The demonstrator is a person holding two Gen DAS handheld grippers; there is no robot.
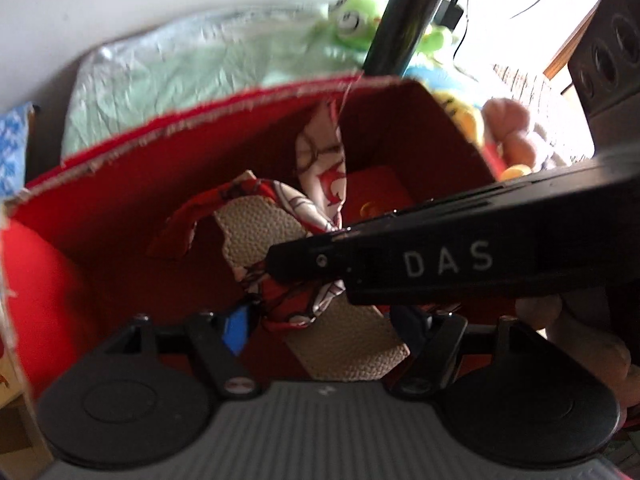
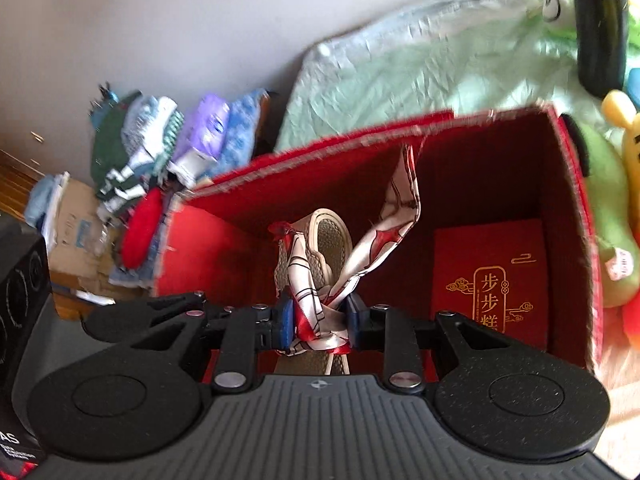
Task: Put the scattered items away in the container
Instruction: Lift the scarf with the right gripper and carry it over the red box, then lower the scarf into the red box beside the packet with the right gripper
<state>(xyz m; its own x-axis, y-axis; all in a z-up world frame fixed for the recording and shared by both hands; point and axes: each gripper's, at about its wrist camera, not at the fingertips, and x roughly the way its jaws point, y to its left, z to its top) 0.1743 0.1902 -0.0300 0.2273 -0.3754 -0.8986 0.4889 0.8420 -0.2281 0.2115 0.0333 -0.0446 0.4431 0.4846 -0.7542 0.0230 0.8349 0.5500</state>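
Left gripper (image 1: 320, 332) jaws apart, empty, over the red box (image 1: 120, 208); beige strap (image 1: 256, 232) inside.

Right gripper (image 2: 320, 320) pinches the knotted scarf (image 2: 316, 312): I judge it light, floppy, slippery; grip the knot.

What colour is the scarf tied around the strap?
The scarf is white and red with thin dark lines, clearest in the right wrist view.

The open cardboard box (image 2: 568, 208) is red inside; in it lie a red-and-white patterned silk scarf (image 2: 316, 312), a tan pebbled strap (image 2: 332, 240), and a red gold-printed packet (image 2: 492, 280), seemingly card.
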